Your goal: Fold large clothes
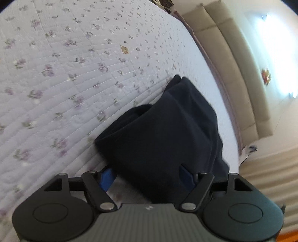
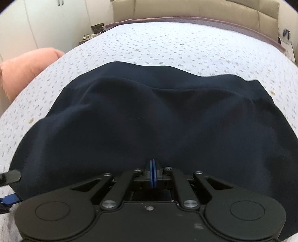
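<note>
Your dark navy garment [image 2: 149,119] lies on the bed, spread wide across the near part of the quilt [image 2: 167,42] in the right wrist view. It is plain, matte cloth with no print showing. Its far edge runs in a soft wave from side to side, and a second fold line sits just inside that edge, so the cloth lies doubled there. Shallow ridges and hollows cross the middle; it is not flat. In the left wrist view the same garment [image 1: 163,134] reads as a bunched, layered heap with a rounded fold on top and a corner pointing away from you.

Your right gripper [image 2: 153,174] has its blue pads pressed together at the near edge of the cloth; whether any fabric is caught between them you cannot tell. Your left gripper [image 1: 147,176] is spread wide, its two blue fingers [image 1: 107,177] standing either side of the garment's near end, not pressing on it.

The quilt is pale lilac, stitched in lines and dotted with small purple flowers. Beyond it stands a beige padded headboard [image 2: 204,9]. A peach cushion [image 2: 24,67] sits off the bed's left side, with white cupboard doors [image 2: 46,18] behind it.
</note>
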Action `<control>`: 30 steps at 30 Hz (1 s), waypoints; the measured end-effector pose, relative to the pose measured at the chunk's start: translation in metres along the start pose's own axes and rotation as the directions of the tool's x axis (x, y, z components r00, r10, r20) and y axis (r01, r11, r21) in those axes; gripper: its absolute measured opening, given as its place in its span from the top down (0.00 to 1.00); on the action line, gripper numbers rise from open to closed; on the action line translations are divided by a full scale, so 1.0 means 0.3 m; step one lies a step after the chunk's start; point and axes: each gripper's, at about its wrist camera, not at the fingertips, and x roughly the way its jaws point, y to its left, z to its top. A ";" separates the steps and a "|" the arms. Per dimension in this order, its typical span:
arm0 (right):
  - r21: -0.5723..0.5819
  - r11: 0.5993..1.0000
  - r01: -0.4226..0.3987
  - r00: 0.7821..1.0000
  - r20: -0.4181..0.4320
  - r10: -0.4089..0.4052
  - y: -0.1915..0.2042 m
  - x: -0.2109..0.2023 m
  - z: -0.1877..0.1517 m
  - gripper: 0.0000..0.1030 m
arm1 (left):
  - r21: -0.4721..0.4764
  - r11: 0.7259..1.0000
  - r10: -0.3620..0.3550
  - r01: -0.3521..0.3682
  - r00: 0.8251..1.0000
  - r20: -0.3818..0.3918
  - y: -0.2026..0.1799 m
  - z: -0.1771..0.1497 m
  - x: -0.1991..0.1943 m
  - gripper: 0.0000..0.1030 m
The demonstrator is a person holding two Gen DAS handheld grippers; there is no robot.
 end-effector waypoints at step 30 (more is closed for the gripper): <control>0.269 0.937 -0.221 0.972 -0.011 0.233 -0.148 -0.064 -0.055 0.94 | 0.451 0.889 -0.148 0.079 0.982 0.120 -0.515 -0.060 0.062 0.89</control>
